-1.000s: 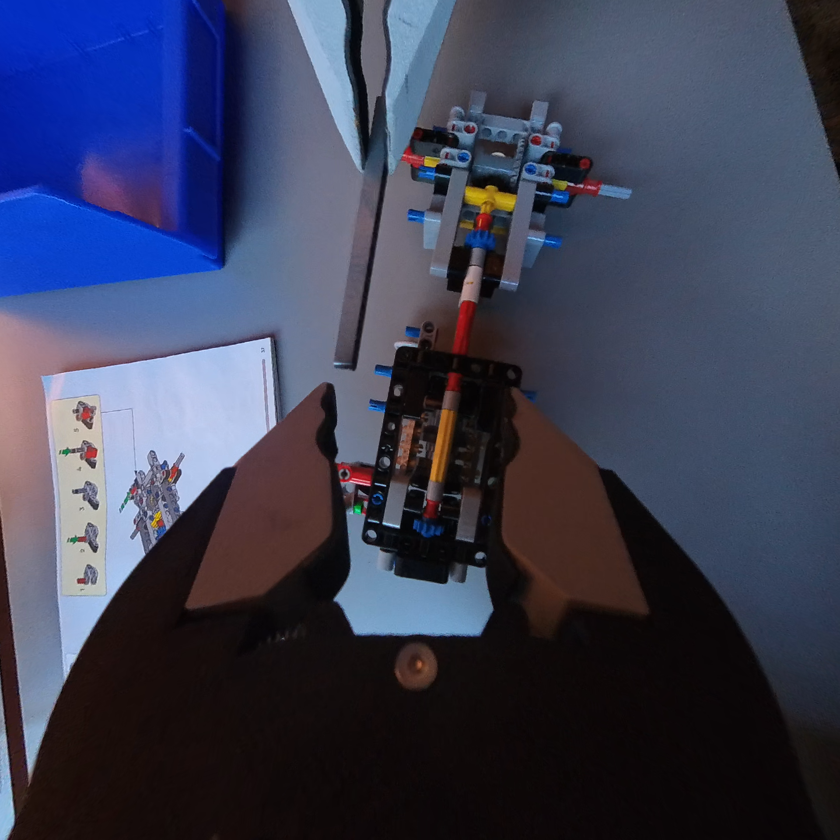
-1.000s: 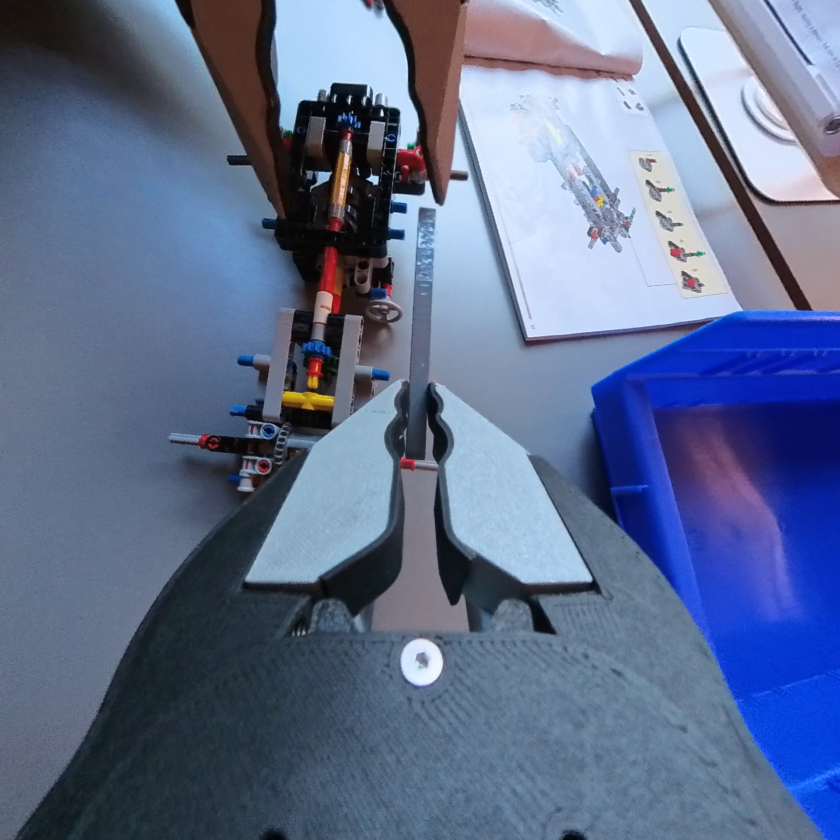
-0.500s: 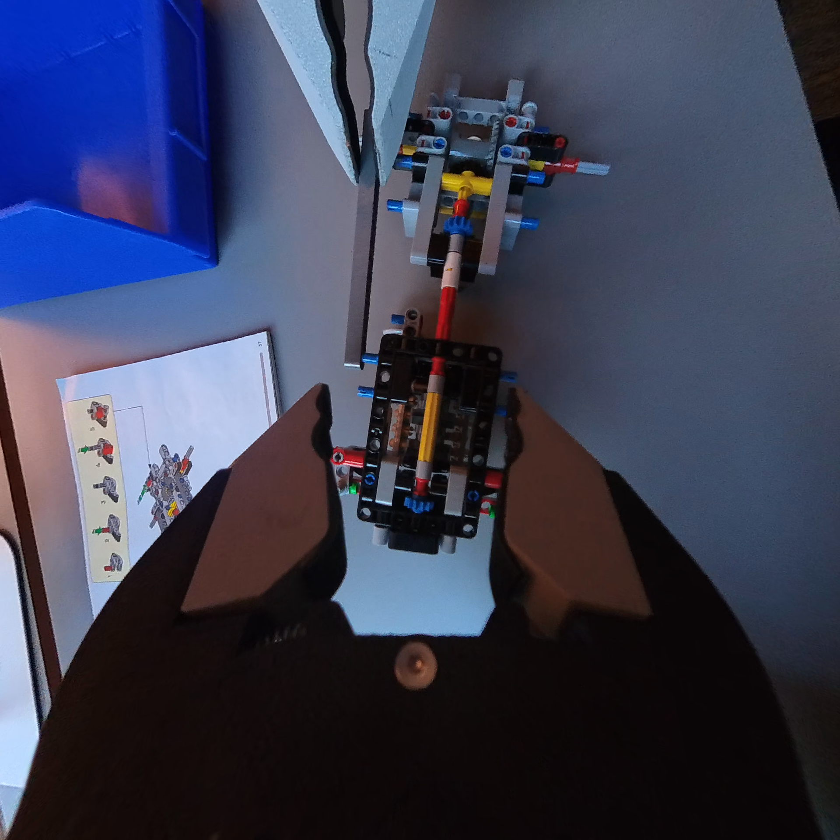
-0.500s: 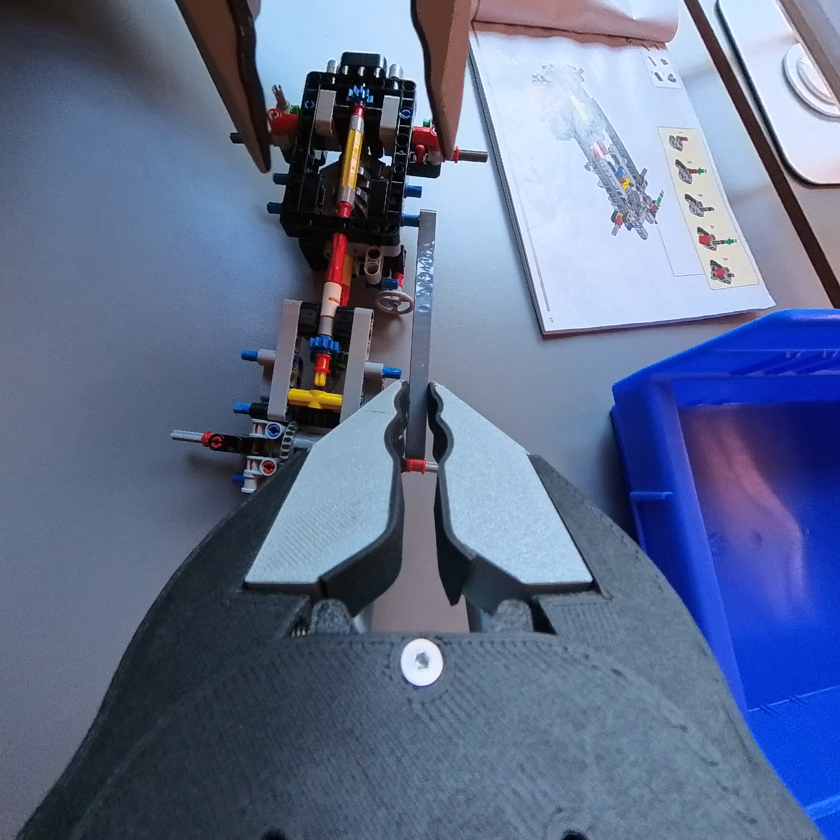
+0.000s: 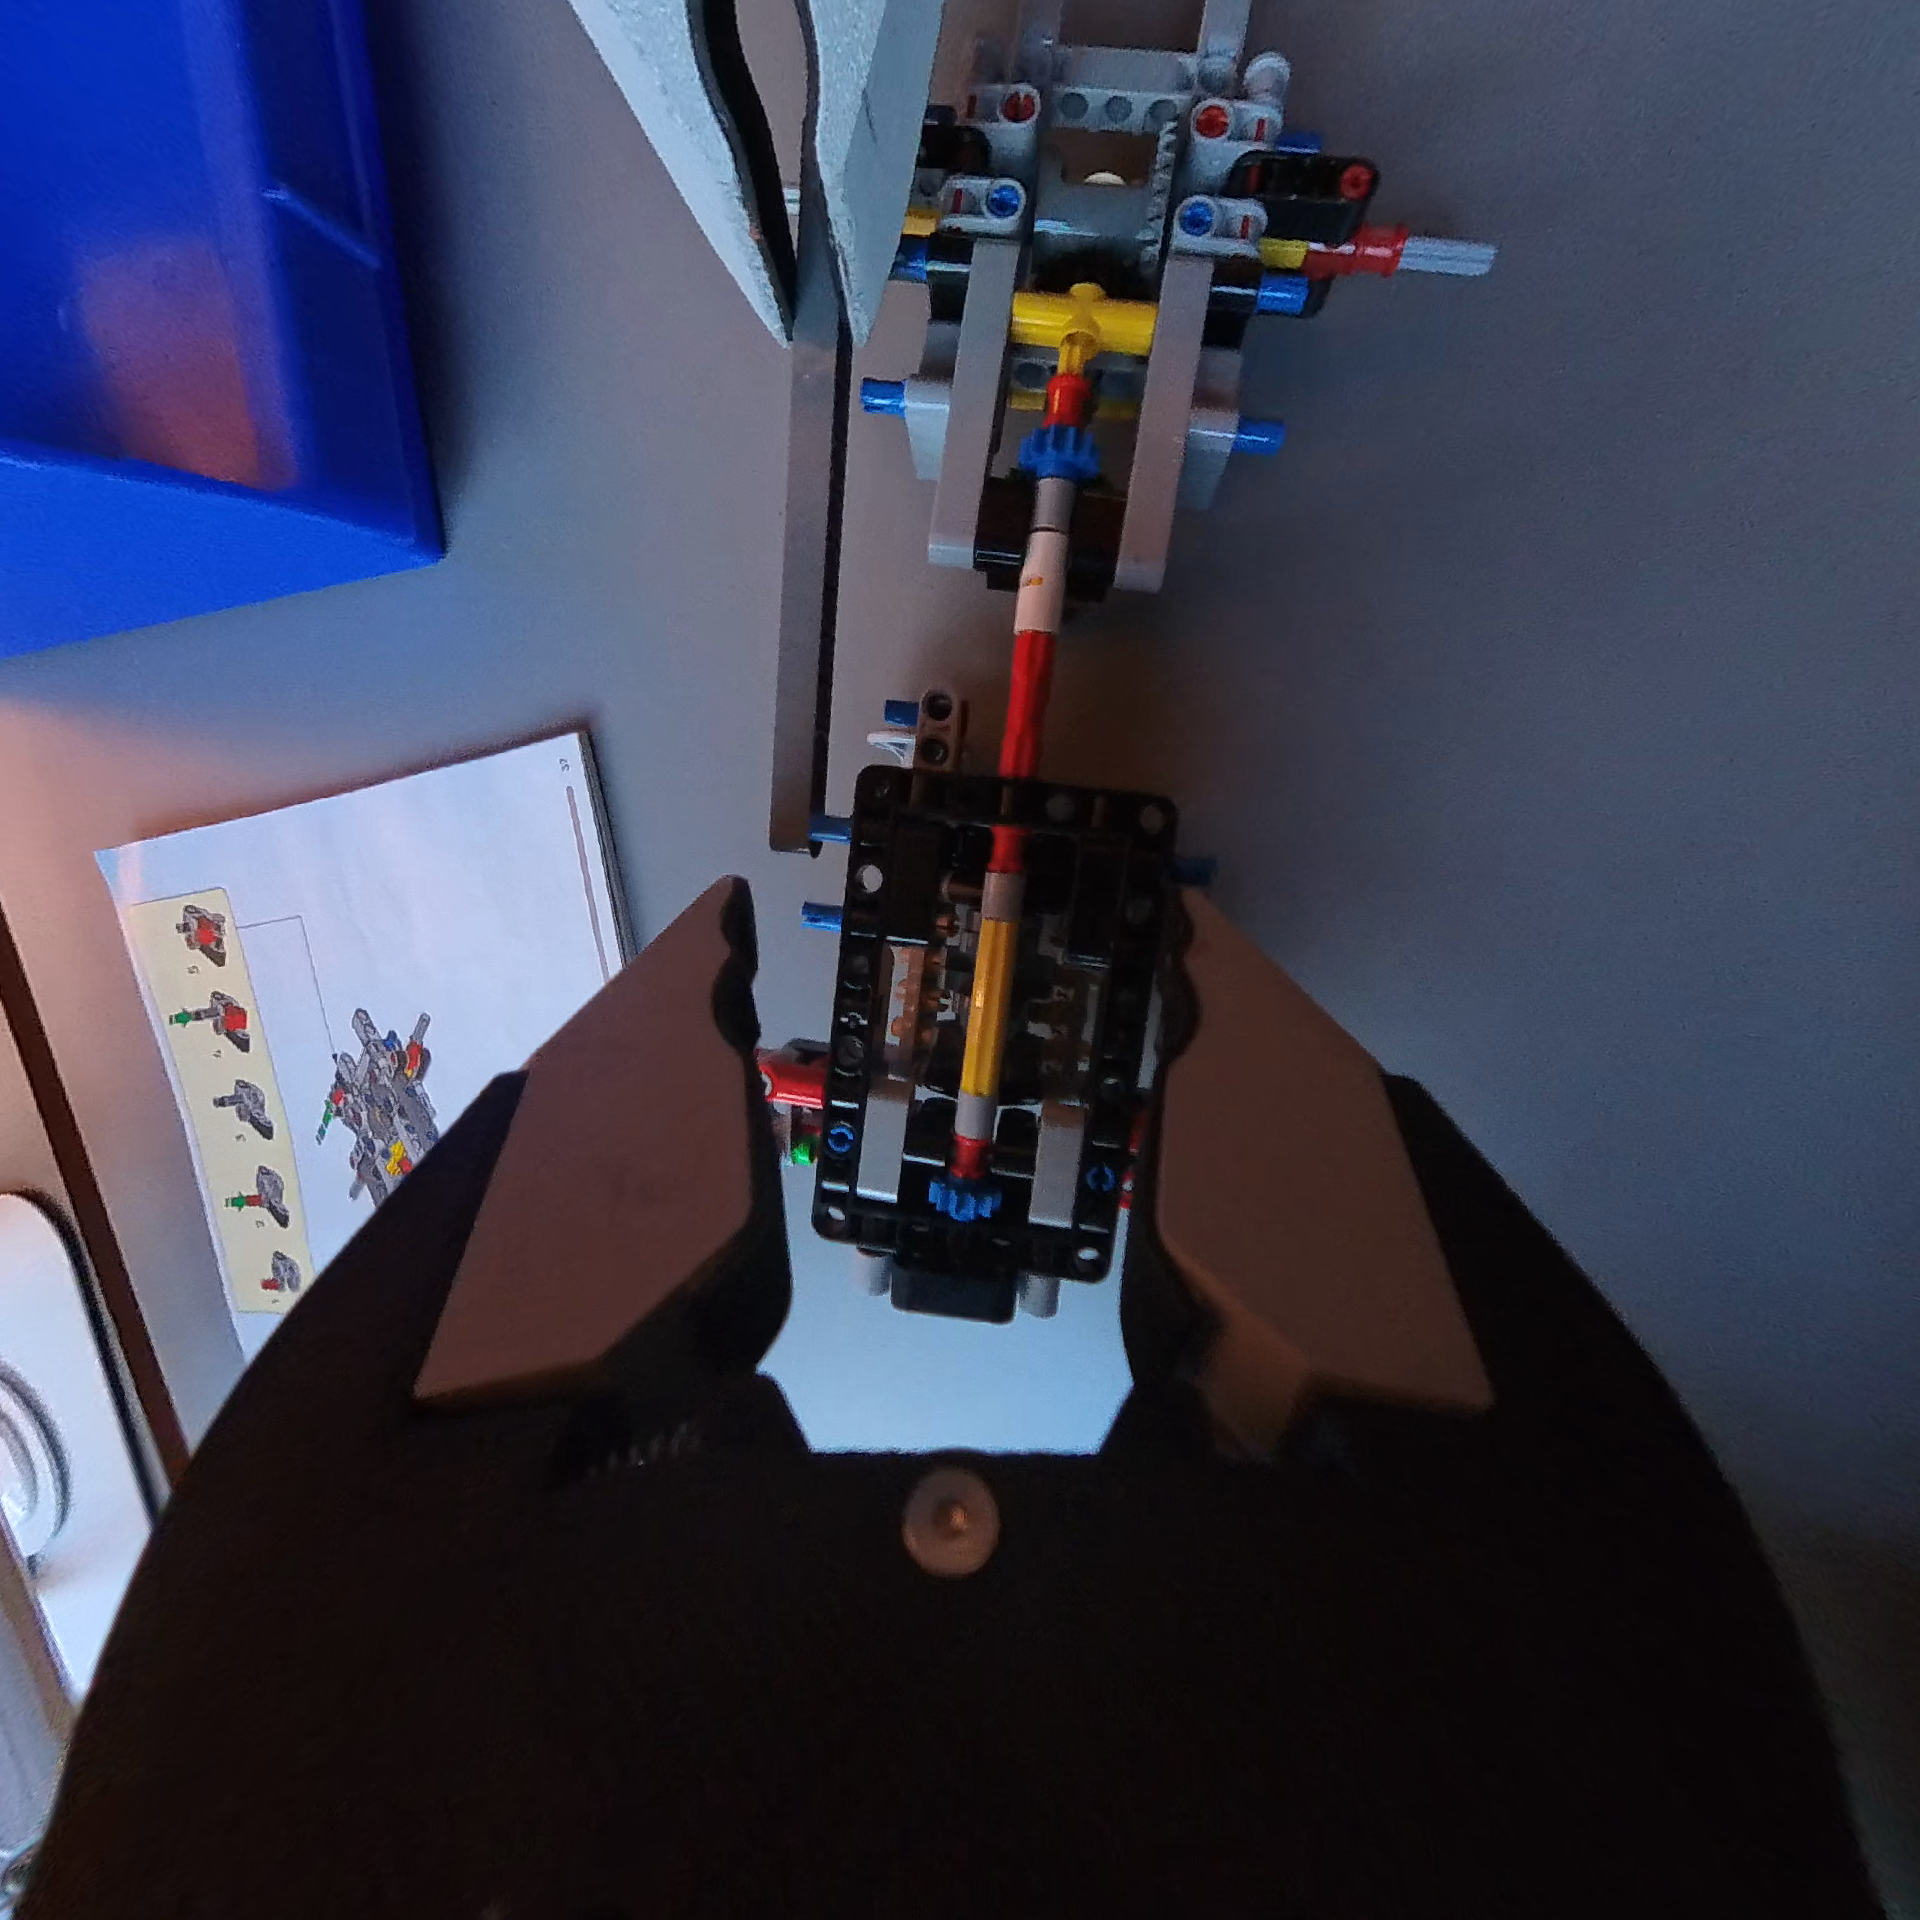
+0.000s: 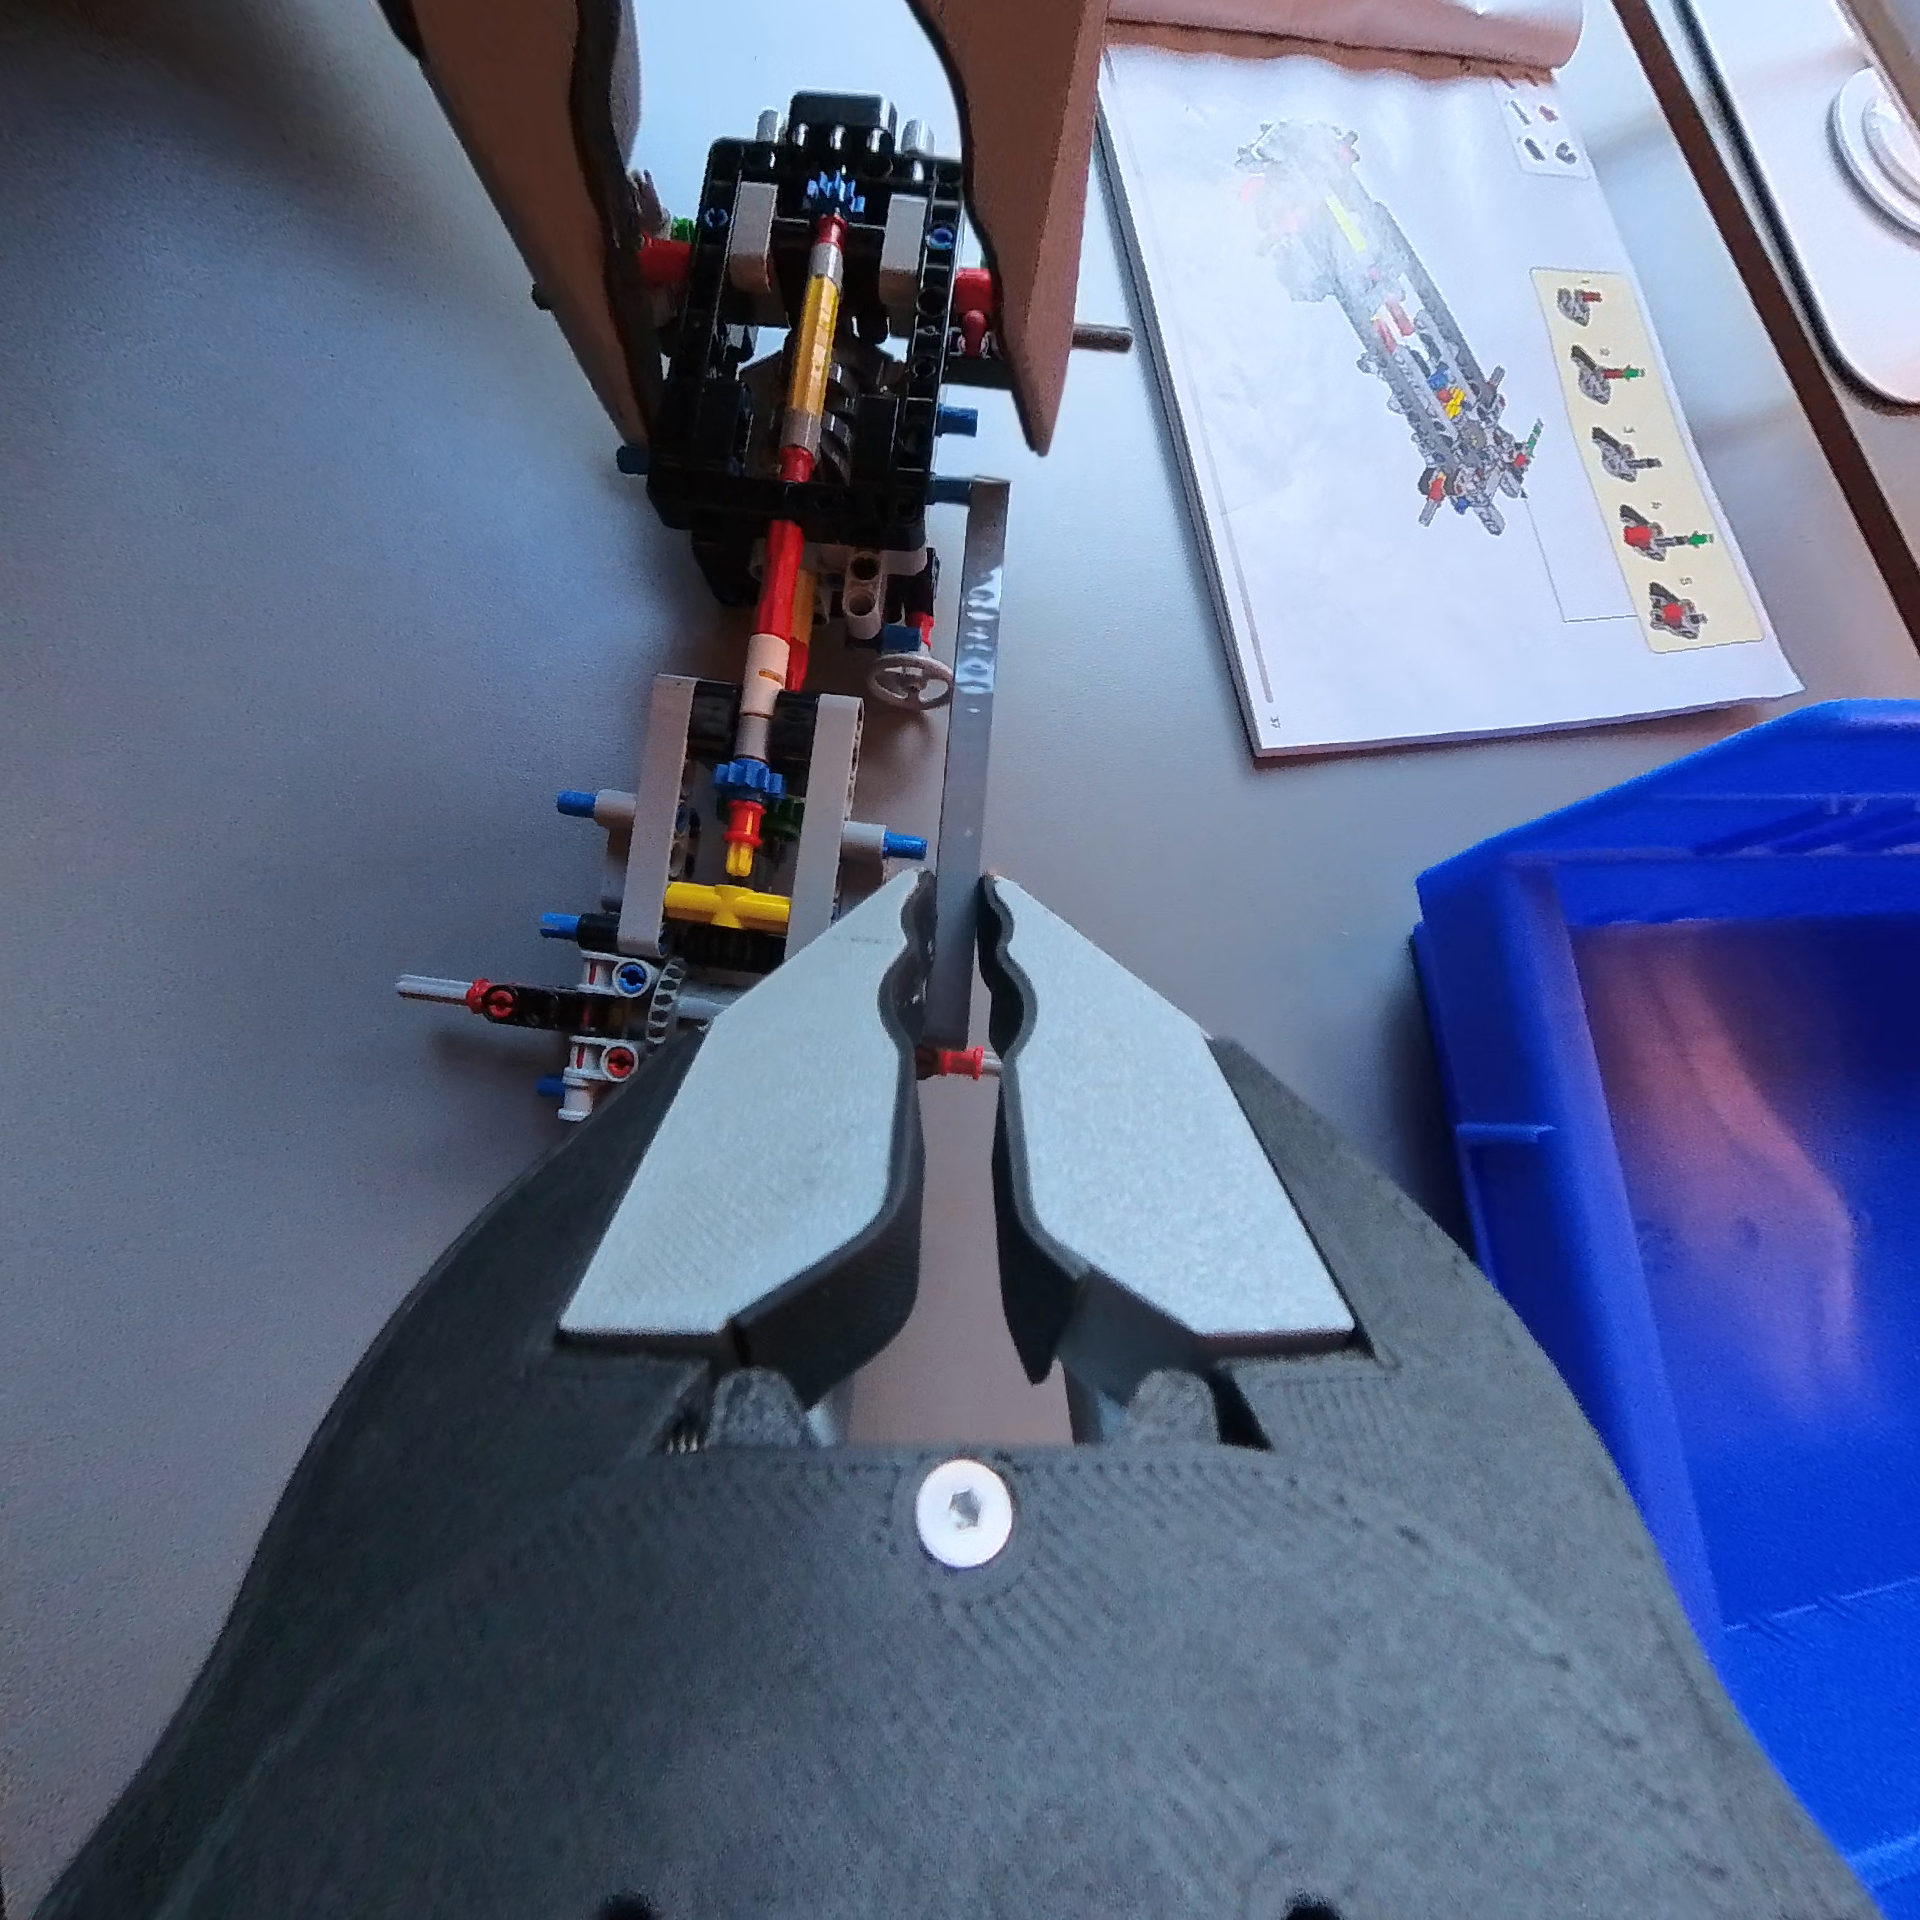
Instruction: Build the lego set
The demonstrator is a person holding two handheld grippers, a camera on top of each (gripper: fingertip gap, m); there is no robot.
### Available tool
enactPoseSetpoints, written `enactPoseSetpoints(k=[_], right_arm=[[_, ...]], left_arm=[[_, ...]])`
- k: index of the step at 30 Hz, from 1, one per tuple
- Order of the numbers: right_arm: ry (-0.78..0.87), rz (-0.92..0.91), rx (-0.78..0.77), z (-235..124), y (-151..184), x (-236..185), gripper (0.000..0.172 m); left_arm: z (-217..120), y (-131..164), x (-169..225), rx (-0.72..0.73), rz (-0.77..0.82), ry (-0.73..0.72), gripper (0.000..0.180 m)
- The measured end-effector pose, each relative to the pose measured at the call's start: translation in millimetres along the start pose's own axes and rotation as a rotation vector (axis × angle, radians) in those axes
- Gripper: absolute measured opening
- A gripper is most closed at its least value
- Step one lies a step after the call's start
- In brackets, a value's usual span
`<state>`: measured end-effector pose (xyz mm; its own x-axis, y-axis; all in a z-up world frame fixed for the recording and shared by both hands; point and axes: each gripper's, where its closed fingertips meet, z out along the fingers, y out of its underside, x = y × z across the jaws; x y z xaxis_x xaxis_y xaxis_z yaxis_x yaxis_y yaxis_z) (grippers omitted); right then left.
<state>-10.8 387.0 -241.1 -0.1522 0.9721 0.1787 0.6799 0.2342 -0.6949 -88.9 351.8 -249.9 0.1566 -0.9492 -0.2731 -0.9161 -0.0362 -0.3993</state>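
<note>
A brick model lies on the grey table: a black frame (image 5: 862, 1039) joined by a red and yellow shaft to a grey front part (image 5: 971, 343). My left gripper (image 5: 961, 935) is open, its brown fingers (image 5: 623, 1091) on either side of the black frame; it also shows in the right wrist view (image 6: 831, 436). My right gripper (image 6: 951, 914) is shut on a long grey beam (image 6: 971, 727). The beam runs along the model's side, its far end at a blue pin (image 5: 826, 828) on the black frame (image 6: 727, 457). The right gripper (image 5: 816, 312) and the beam (image 5: 805, 582) also show in the left wrist view.
A blue bin (image 6: 1662, 1143) stands close beside my right gripper; it also shows in the left wrist view (image 5: 187, 312). An open instruction booklet (image 6: 1403, 416) lies beside the model. A white object (image 6: 1870, 208) sits past the table's brown edge. Some 10 cm of space lies between my two pairs of fingers.
My right gripper has brought the beam sideways towards the model; its far end now meets the blue pin. My left gripper's fingers have spread a little and stay around the black frame.
</note>
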Motion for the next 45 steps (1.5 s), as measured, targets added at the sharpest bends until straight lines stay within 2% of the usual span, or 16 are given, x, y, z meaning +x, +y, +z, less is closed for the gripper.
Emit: enactPoseSetpoints(k=[13,29,45], right_arm=[[-0.021,0.019,0.019,-3,0,-1,0.005],[-0.003,-0.032,0.033,0,-1,-3,0.005],[0.049,-0.047,0.051,5,3,9,0.005]], left_arm=[[2,-7,4,0.075,0.086,0.045,0.074],[3,-8,4,0.106,0.064,0.064,0.076],[2,-9,1,0.092,0.053,0.017,0.074]])
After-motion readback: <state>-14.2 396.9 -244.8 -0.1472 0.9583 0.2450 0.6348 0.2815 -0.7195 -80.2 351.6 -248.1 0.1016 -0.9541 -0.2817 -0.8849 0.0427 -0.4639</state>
